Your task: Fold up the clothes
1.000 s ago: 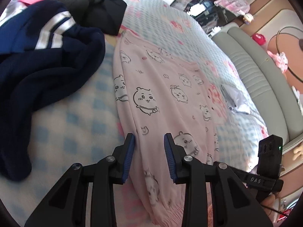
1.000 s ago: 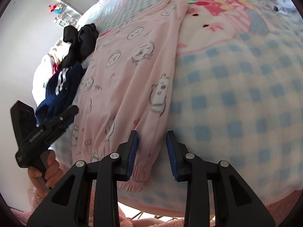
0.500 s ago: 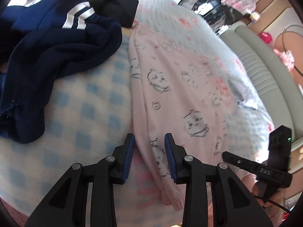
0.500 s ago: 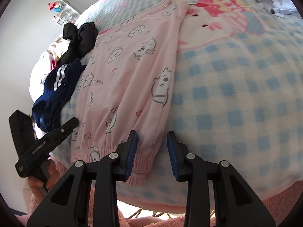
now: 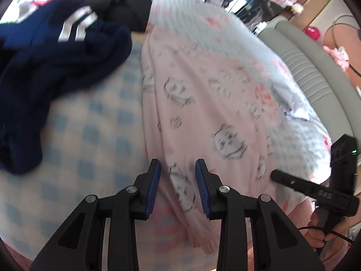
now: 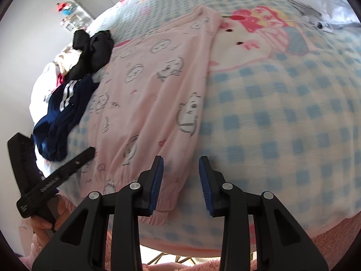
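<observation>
1. Your left claw (image 5: 177,176) has its blue pads apart, and nothing is pinched in it. It hangs over the near end of the soft pink pyjama trousers with little cartoon faces (image 5: 203,117), close to their left edge.
2. Your right claw (image 6: 181,175) is apart too, with nothing in it. It hangs over the right edge of the trousers, by the gathered cuff (image 6: 158,207).
3. The trousers lie flat and long on the fluffy blue-and-white checked blanket (image 6: 282,124), with the cuffs at the near edge of the bed.
4. If you pinch too deep, you may grab the blanket along with the trousers. Then the blanket will lift as well.
5. If you pinch only the top layer, the two legs may slide apart and the fold will be crooked.
6. If one claw lifts before the other, the cloth may twist or slip out.
7. The crumpled dark blue top with white stripes (image 5: 56,67) lies just left of the trousers. A wide swing could drag it in.
</observation>
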The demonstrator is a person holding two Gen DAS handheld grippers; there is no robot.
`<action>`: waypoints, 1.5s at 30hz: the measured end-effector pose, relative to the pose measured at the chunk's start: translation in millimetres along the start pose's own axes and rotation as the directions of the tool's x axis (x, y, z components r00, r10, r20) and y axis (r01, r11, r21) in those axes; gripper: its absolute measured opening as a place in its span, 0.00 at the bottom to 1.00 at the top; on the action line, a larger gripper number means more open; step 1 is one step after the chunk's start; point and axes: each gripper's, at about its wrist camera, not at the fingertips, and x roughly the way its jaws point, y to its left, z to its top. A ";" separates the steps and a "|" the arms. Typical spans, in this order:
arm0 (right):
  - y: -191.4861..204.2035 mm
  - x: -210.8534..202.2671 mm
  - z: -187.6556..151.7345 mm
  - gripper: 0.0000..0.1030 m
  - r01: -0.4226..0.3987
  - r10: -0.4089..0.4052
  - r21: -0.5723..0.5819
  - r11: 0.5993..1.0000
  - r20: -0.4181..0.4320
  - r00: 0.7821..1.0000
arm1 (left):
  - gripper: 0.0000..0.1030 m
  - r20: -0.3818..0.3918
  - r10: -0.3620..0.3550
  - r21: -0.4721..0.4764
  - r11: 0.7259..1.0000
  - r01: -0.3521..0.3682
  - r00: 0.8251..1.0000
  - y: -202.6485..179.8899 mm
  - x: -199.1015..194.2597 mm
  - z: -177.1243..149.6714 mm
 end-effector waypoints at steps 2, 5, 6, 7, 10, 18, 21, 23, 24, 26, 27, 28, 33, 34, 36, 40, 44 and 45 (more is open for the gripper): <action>-0.2 5.6 -0.9 0.32 0.008 -0.008 0.000 1.000 -0.018 1.000 | 0.32 0.013 -0.027 0.001 1.000 0.027 1.000 -0.4 -3.9 -0.7; -2.1 13.0 -1.8 0.32 0.008 -0.008 0.012 1.000 -0.045 0.999 | 0.26 0.047 -0.072 0.020 0.997 0.071 0.996 -6.6 -10.0 0.6; -1.7 13.3 -2.2 0.32 0.007 -0.006 0.012 1.000 -0.045 0.999 | 0.26 0.056 -0.086 0.031 0.996 0.084 0.995 -9.1 -11.7 1.1; -1.2 13.6 -2.7 0.32 0.006 -0.005 0.011 1.000 -0.046 0.999 | 0.26 0.064 -0.098 0.042 0.995 0.095 0.993 -11.4 -13.1 1.5; 1.7 12.9 -2.7 0.33 0.010 -0.010 -0.001 1.000 -0.046 0.999 | 0.26 0.001 -0.076 0.032 0.997 0.075 0.997 -8.4 1.6 1.6; 3.0 11.5 -3.7 0.34 0.016 -0.016 -0.007 1.000 -0.051 0.999 | 0.11 -0.047 -0.092 -0.063 0.994 0.089 0.995 1.2 13.9 11.0; 7.1 5.7 -2.2 0.34 0.006 -0.007 -0.022 1.000 -0.032 0.999 | 0.04 0.025 -0.110 -0.033 0.993 0.111 0.994 -8.1 -4.8 18.6; 8.3 -0.6 -0.4 0.34 -0.003 0.003 -0.023 1.000 -0.017 1.000 | 0.03 0.075 -0.079 -0.022 0.996 0.081 0.994 -9.5 -20.1 21.9; 8.1 -3.6 1.3 0.34 -0.003 0.003 -0.021 1.000 -0.008 1.000 | 0.03 0.081 -0.043 -0.025 0.999 0.046 0.996 -9.3 -23.9 23.1; 7.1 -8.5 4.3 0.34 0.002 -0.002 -0.016 1.000 0.007 1.000 | 0.03 0.091 0.013 -0.033 0.999 -0.010 0.996 -7.1 -30.2 24.1; 5.0 -9.4 5.9 0.34 0.009 -0.009 -0.012 1.000 0.013 1.000 | 0.03 0.090 0.026 -0.036 0.999 -0.023 0.996 -2.9 -30.6 22.8; 3.6 -8.7 6.9 0.34 0.018 -0.018 -0.009 1.000 0.011 1.000 | 0.03 0.066 0.031 -0.038 0.999 -0.028 0.997 1.2 -26.2 20.6; -11.8 -12.6 20.8 0.34 0.125 -0.125 -0.022 0.992 -0.020 0.992 | 0.08 -0.120 0.053 -0.069 0.996 -0.061 0.991 24.5 1.1 10.3; -13.7 -18.9 23.8 0.34 0.121 -0.121 -0.020 0.992 -0.008 0.993 | 0.11 -0.112 0.082 -0.056 0.995 -0.088 0.990 24.2 -3.3 12.1; -14.5 -30.3 29.3 0.38 0.118 -0.118 -0.030 0.993 0.018 0.993 | 0.30 -0.070 0.119 -0.045 0.991 -0.123 0.990 23.8 -14.9 20.3; -14.3 -23.0 40.2 0.44 0.034 -0.034 -0.026 0.999 0.007 0.999 | 0.45 -0.066 0.041 -0.053 0.998 -0.044 0.997 22.3 -12.2 38.6; -14.5 -3.5 40.6 0.43 -0.059 0.058 -0.013 0.998 -0.076 0.995 | 0.50 -0.131 0.052 -0.085 0.994 -0.064 0.990 24.7 4.3 28.7; -14.7 -4.5 38.5 0.44 -0.032 0.030 -0.028 0.999 -0.069 0.997 | 0.50 -0.127 0.057 -0.075 0.995 -0.066 0.990 25.5 4.1 24.4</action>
